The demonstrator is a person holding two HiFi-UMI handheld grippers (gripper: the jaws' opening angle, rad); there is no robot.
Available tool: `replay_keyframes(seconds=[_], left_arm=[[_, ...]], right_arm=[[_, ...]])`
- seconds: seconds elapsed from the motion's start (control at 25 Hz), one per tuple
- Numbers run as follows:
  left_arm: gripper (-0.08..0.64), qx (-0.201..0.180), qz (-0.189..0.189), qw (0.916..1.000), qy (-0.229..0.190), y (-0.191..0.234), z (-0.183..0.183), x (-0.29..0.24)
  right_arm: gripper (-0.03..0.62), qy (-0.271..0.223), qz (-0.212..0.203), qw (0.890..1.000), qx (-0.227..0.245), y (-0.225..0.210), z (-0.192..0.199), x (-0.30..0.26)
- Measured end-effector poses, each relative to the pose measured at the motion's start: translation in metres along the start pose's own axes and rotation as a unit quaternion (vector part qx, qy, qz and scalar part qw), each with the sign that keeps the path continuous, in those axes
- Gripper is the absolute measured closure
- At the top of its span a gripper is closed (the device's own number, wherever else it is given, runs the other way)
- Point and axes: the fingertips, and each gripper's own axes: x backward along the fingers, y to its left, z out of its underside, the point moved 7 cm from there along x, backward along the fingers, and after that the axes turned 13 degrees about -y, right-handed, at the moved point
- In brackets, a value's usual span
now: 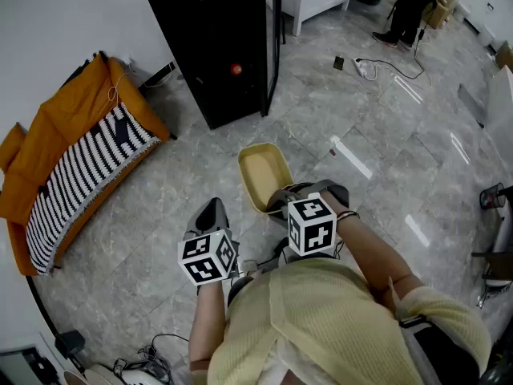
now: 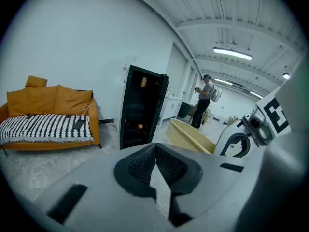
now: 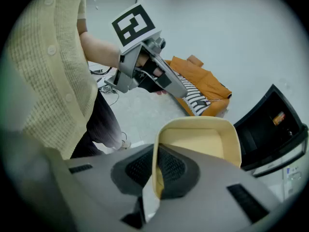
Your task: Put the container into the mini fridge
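Seen from above, a person in a pale yellow knitted top stands on a grey marble-patterned tile floor (image 1: pixel 385 159), holding a gripper in each hand. The right gripper (image 1: pixel 280 203) is clamped on a shallow, pale yellow rectangular plastic container (image 1: pixel 263 175), held out in front of the person above the floor. The right gripper view shows the right gripper (image 3: pixel 157 166) with its two dark textured pads pinching one side wall of the container (image 3: pixel 198 144), one pad inside the rim and one outside. The container's open top faces up, and nothing can be seen inside it.

The left gripper (image 1: pixel 212 213) is held just beside the right one, to its left. In its own view, the left gripper (image 2: pixel 155 151) has its jaws pressed together with nothing between them, and the container (image 2: pixel 190 137) shows to its right.

A tall black mini fridge (image 1: pixel 212 54) stands ahead against the white wall, well apart from the container, its door swung open. A small red round object (image 1: pixel 236 69) sits on a shelf inside. To the left is an orange sofa (image 1: pixel 64 151) covered with a black-and-white striped blanket (image 1: pixel 76 175). Another person (image 1: pixel 409 6) stands far off at the top right
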Motion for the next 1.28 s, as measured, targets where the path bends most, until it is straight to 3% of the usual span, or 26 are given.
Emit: replay_keyframes(seconds=[0.92,1.28], left_arm=[[0.535,-0.003,-0.035,0.9994,-0.003,-0.04,0.006,-0.042],[0.535,-0.001,-0.037,0.9993,0.002,-0.023,0.004,-0.06]], right_arm=[[0.561,-0.006,-0.043,0.999,0.026,-0.03,0.048,0.014],[0.561,-0.009,-0.062,0.998,0.017,-0.046,0.052,-0.003]])
